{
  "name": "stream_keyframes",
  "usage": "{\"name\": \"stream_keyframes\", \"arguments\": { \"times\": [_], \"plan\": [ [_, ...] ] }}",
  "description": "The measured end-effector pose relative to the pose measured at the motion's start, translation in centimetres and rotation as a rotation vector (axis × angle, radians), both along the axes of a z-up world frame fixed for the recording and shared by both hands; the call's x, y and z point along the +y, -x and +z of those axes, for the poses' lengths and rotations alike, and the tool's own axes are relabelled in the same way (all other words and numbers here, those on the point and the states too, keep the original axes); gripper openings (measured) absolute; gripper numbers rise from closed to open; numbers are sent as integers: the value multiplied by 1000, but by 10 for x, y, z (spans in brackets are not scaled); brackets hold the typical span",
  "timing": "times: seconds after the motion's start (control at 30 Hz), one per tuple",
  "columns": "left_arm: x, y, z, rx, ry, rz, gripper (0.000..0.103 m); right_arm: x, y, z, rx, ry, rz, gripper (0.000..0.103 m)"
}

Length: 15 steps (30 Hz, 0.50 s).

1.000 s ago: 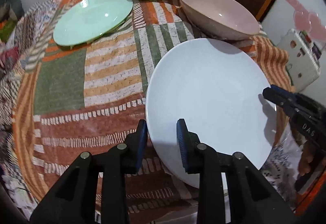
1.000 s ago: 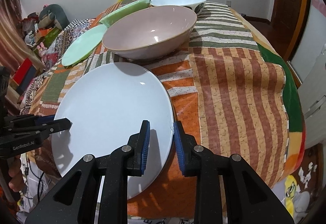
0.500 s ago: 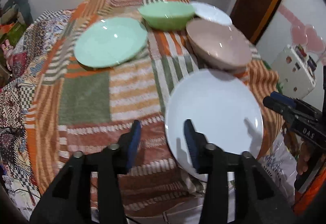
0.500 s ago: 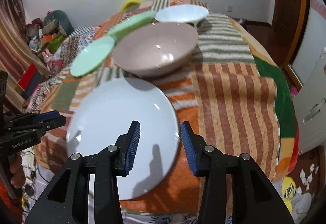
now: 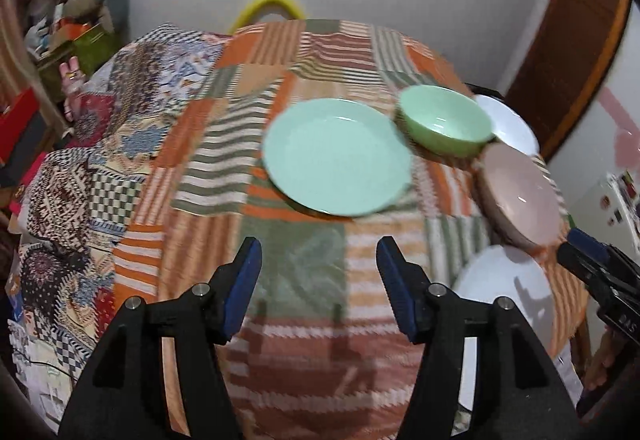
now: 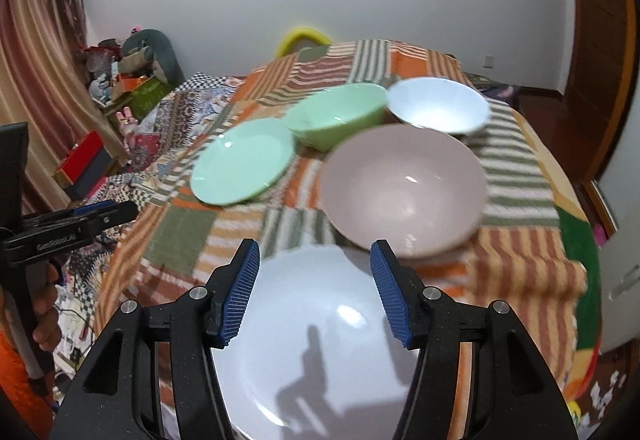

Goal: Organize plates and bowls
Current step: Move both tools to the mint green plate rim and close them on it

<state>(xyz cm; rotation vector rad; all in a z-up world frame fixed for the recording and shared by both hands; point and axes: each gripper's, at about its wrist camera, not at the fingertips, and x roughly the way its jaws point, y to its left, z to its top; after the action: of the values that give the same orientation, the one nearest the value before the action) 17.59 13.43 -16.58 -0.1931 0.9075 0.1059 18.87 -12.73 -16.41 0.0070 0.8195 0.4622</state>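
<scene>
The white plate [image 6: 320, 340] now lies flat at the near edge of the striped patchwork cloth [image 5: 296, 272], freed from both your grips a second ago. Your right gripper [image 6: 314, 292] hovers over it and your left gripper [image 5: 318, 286] faces the green plate [image 5: 336, 156]; the jaws of both are opening, with nothing between them. Glossy, smooth dishes remain unstacked: pink bowl [image 6: 404, 188], green bowl [image 6: 336, 116] and white bowl [image 6: 438, 104] sit clustered beyond.
</scene>
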Motion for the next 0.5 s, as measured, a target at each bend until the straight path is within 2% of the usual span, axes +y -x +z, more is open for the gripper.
{"name": "stream_keyframes", "arguments": {
  "times": [0.1,0.33,0.5],
  "plan": [
    [21,-17,-9,25,-19,33,59,20,-14,-2,-3,1,16,54],
    [49,-53,-32,60,-35,36,59,57,-50,-17,67,-32,54,54],
    [63,-85,-54,85,-36,38,59,79,-75,-31,109,-2,47,54]
  ]
}}
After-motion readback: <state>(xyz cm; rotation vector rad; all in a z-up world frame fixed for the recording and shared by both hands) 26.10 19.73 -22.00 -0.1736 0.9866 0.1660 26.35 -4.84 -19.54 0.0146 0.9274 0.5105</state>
